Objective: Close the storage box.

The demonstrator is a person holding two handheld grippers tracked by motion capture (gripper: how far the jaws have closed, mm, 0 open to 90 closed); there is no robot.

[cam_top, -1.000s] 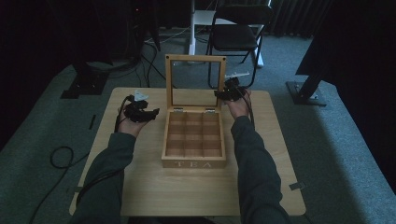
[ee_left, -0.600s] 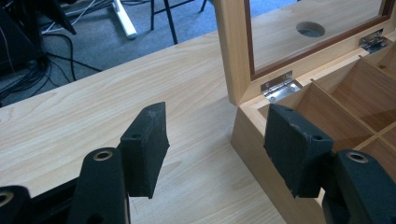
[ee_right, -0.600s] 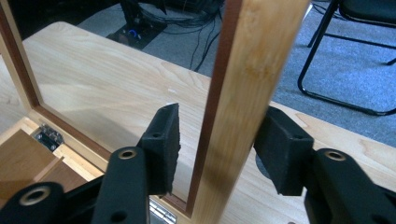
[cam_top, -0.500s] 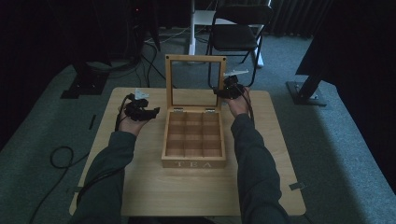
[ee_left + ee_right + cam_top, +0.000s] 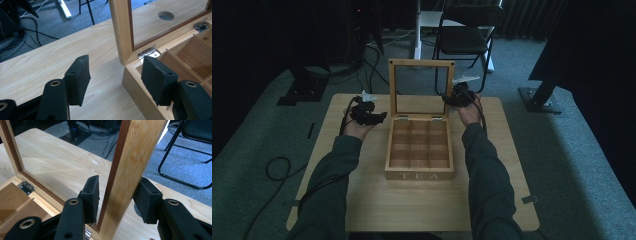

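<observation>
A wooden tea box (image 5: 419, 172) marked TEA stands mid-table, its glass-paned lid (image 5: 421, 62) upright and its compartments empty. My left gripper (image 5: 379, 117) is at the box's back left corner. In the left gripper view it (image 5: 115, 59) is open: one jaw hangs over the table, the other over the box's (image 5: 136, 85) rear compartment, with the corner by the hinge (image 5: 147, 51) between them. My right gripper (image 5: 447, 99) is at the lid's right edge. In the right gripper view it (image 5: 119, 180) is open astride the lid's side frame (image 5: 125, 177), with a gap at the left jaw.
The box sits on a light wooden table (image 5: 362, 200) with a round cable hole (image 5: 166, 15) behind the lid. Beyond the table stand a black folding chair (image 5: 467, 37) and dark stand bases (image 5: 539, 100). A cable (image 5: 277, 167) loops on the carpet to the left.
My left gripper has edged slightly right, toward the box's corner. The right gripper and the lid have stayed where they were.
</observation>
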